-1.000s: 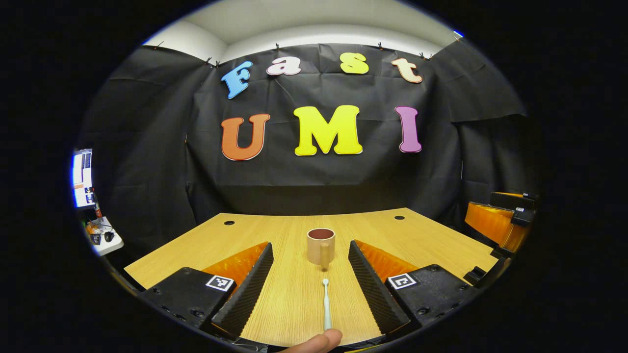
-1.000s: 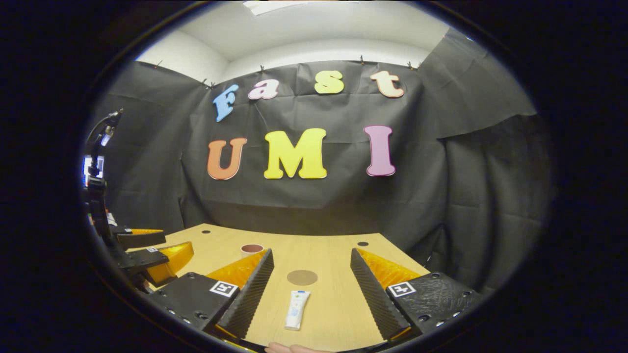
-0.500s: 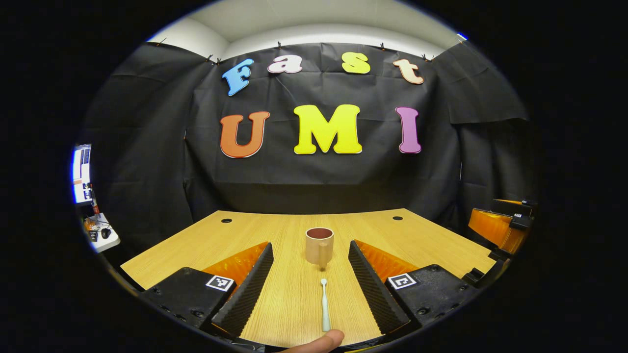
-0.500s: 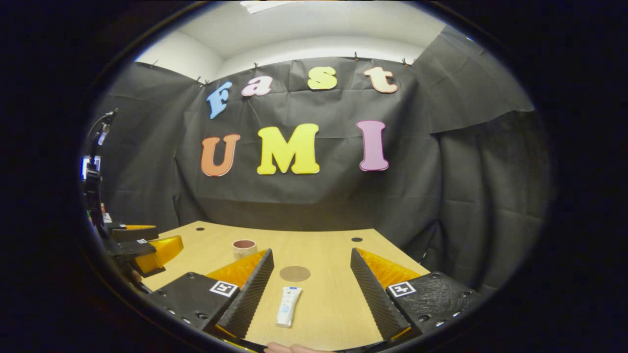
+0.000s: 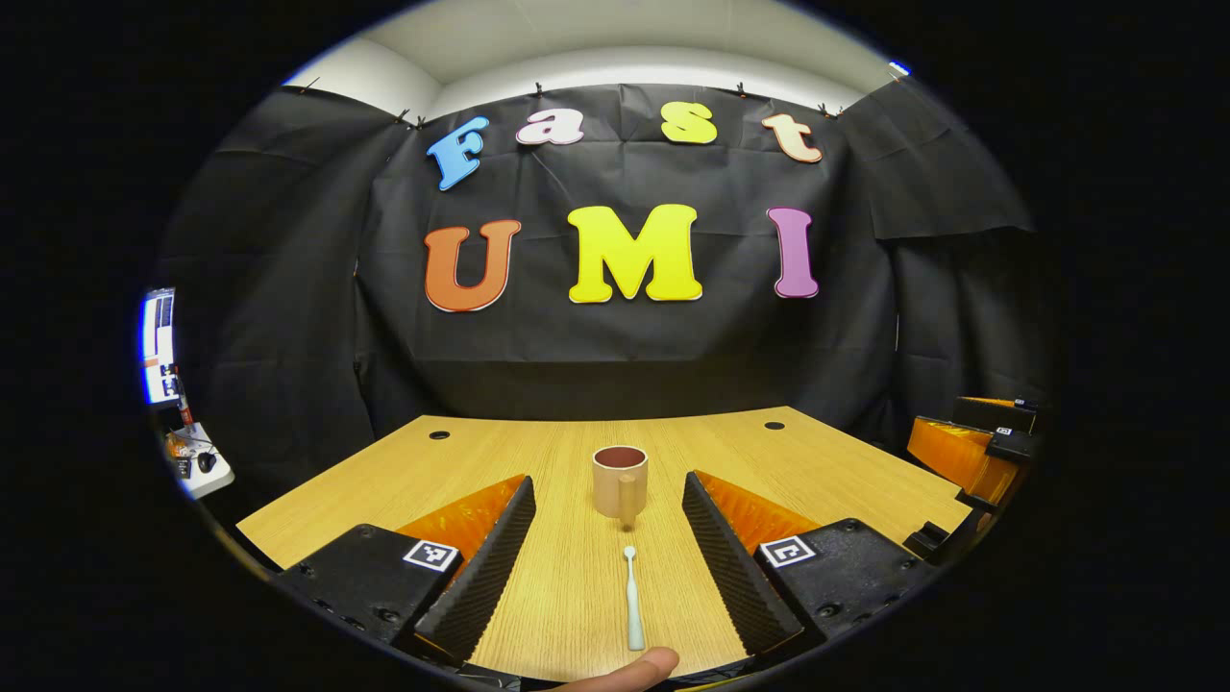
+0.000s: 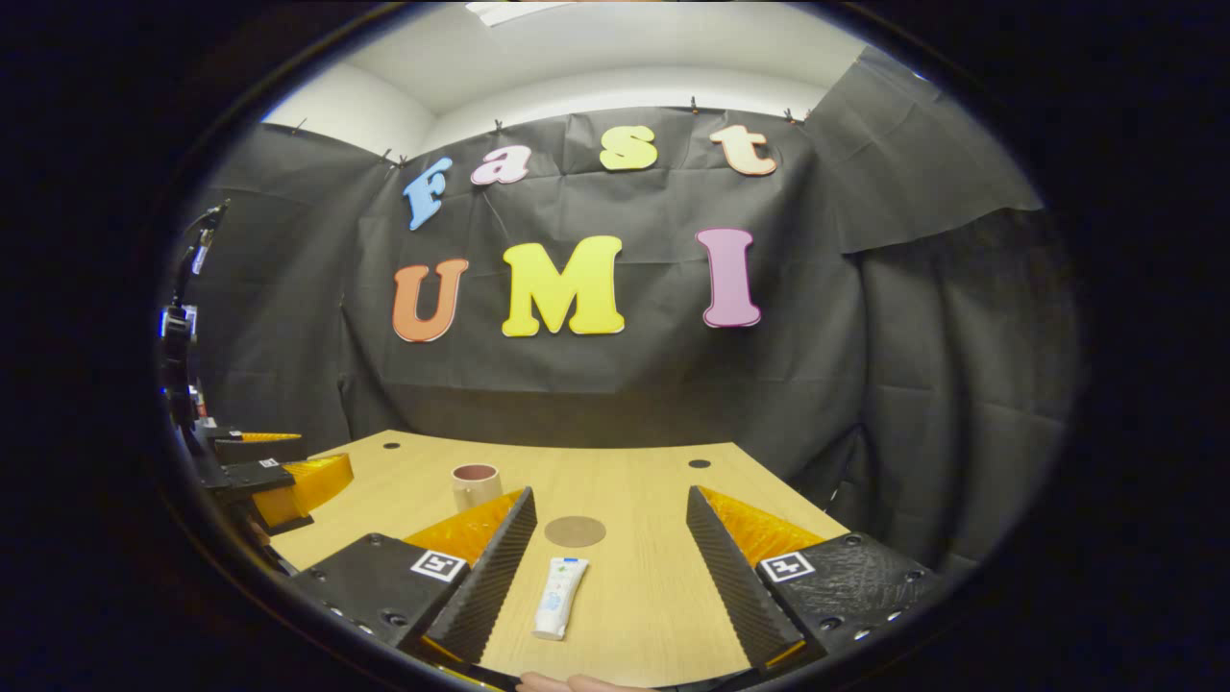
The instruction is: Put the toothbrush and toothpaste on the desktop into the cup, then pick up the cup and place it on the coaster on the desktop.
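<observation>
A pale toothbrush (image 5: pixel 632 598) lies on the wooden desk, head pointing away, between the fingers of my open left gripper (image 5: pixel 609 567). Beyond it stands a tan cup (image 5: pixel 619 481) with a dark inside, its handle facing me. In the right gripper view, a white toothpaste tube (image 6: pixel 560 597) lies on the desk between the fingers of my open right gripper (image 6: pixel 609 572), and a round brown coaster (image 6: pixel 575 531) sits just past it. The cup (image 6: pixel 475 484) is farther left there. Neither gripper touches anything.
The wooden desk (image 5: pixel 826 471) has small dark holes near its back edge and meets the black cloth wall. The right gripper (image 5: pixel 971 452) appears at the right edge of the left gripper view, the left gripper (image 6: pixel 279 471) at the left edge of the right gripper view. A fingertip (image 5: pixel 625 668) shows at the bottom.
Both grippers have drifted slightly: the right gripper's view has swung a little rightward, so the toothpaste and coaster sit farther left between its fingers. Nothing has been gripped.
</observation>
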Action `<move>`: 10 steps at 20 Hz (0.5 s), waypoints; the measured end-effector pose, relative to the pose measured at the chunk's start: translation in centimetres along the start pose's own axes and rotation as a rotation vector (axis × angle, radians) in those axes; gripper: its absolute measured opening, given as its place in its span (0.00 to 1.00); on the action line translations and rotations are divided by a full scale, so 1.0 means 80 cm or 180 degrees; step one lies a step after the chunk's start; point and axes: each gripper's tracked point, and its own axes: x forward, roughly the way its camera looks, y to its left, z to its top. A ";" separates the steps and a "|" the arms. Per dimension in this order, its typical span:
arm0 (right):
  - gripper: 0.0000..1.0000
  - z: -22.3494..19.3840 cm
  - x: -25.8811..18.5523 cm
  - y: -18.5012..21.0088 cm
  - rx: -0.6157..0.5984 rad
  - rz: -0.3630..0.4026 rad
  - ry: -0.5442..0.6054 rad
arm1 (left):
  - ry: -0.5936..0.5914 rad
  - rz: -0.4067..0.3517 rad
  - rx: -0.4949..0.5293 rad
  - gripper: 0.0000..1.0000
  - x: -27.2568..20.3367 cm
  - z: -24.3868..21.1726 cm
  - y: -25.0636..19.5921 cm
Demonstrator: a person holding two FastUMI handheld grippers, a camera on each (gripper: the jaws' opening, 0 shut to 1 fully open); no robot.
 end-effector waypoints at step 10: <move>0.95 -0.061 0.025 0.000 -0.0027 -0.0049 0.0275 | 0.1142 -0.0213 -0.0126 0.98 0.063 -0.153 -0.027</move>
